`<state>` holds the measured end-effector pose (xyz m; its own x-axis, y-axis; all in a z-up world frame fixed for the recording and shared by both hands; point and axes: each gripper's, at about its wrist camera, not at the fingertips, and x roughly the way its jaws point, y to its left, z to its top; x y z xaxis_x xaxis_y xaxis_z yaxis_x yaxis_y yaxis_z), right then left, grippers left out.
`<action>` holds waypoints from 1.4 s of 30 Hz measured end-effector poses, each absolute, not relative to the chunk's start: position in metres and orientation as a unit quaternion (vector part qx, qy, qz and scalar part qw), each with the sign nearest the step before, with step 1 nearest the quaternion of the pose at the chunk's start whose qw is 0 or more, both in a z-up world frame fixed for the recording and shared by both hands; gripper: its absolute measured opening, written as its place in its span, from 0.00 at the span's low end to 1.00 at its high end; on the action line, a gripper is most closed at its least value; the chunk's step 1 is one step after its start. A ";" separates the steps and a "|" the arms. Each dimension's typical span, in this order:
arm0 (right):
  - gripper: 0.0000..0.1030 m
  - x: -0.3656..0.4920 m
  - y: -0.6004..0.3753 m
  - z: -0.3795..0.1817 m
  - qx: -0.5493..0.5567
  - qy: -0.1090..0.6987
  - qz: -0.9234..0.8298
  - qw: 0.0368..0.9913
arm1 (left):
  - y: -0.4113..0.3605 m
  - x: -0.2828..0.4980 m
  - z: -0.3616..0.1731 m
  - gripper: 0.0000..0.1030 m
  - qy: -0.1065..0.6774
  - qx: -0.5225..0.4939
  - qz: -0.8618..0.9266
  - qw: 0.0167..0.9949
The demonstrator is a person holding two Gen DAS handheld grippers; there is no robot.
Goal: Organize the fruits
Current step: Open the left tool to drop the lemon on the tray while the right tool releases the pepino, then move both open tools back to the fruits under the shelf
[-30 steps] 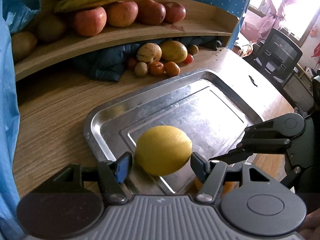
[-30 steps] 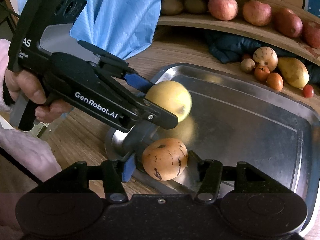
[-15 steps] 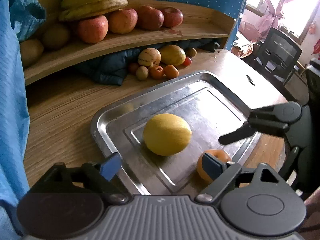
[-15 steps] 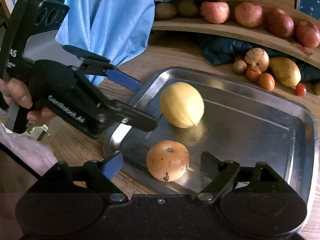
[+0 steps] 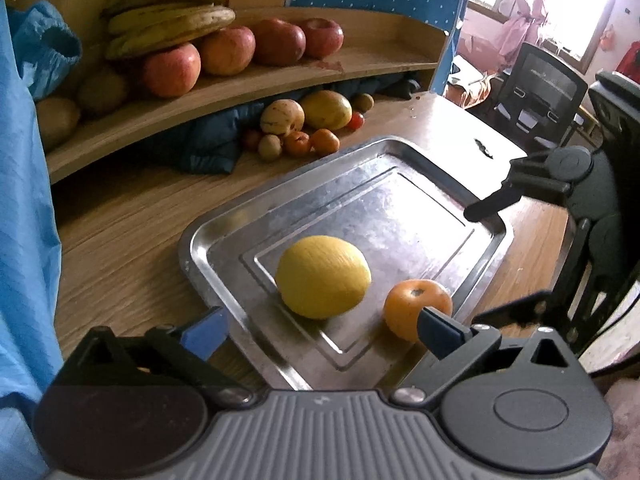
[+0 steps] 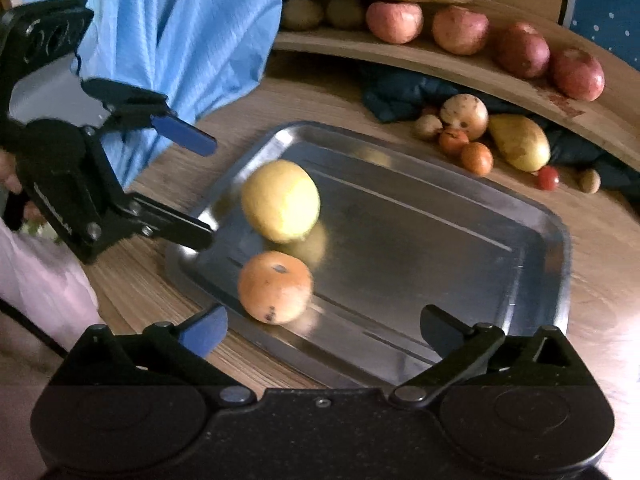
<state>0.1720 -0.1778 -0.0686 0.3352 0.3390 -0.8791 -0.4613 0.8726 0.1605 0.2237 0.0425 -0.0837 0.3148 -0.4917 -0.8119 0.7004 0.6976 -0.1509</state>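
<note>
- Metal tray [image 5: 400, 148]: lies flat on the wooden table [image 5: 120, 232], serving as the collecting surface; most of its floor is bare.
- Yellow fruit [image 5: 322, 276]: rests in the tray's near-left corner; oval, long axis roughly level, blunt end toward the tray's right edge.
- Orange fruit [image 5: 412, 304]: sits just beside it along the near edge, apart, stem scar upward.
- Left gripper [image 5: 320, 330]: fingers spread wide, holding nothing, outside the near-left corner.
- Right gripper [image 6: 320, 330]: likewise spread and empty, off the near edge.
- Loose fruits [image 6: 480, 140]: clustered beyond the tray's far edge, probably next to be gathered.
</note>
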 end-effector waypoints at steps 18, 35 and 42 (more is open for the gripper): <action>0.99 0.196 -0.210 -0.063 -0.113 0.515 0.217 0.822 | 0.046 0.249 -0.078 1.00 0.468 0.096 -0.304 0.824; 0.99 0.244 -0.239 -0.066 -0.033 0.465 0.108 0.878 | 0.035 0.316 -0.070 1.00 0.452 0.028 -0.178 0.874; 0.99 0.267 -0.245 -0.069 -0.011 0.463 0.074 0.883 | 0.012 0.337 -0.072 1.00 0.451 0.017 -0.143 0.881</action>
<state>0.2667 -0.2449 -0.0693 0.5610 0.1202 -0.8191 -0.1404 0.9889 0.0489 0.3372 0.0122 -0.0719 0.5530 -0.2371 -0.7987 0.2677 0.9584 -0.0992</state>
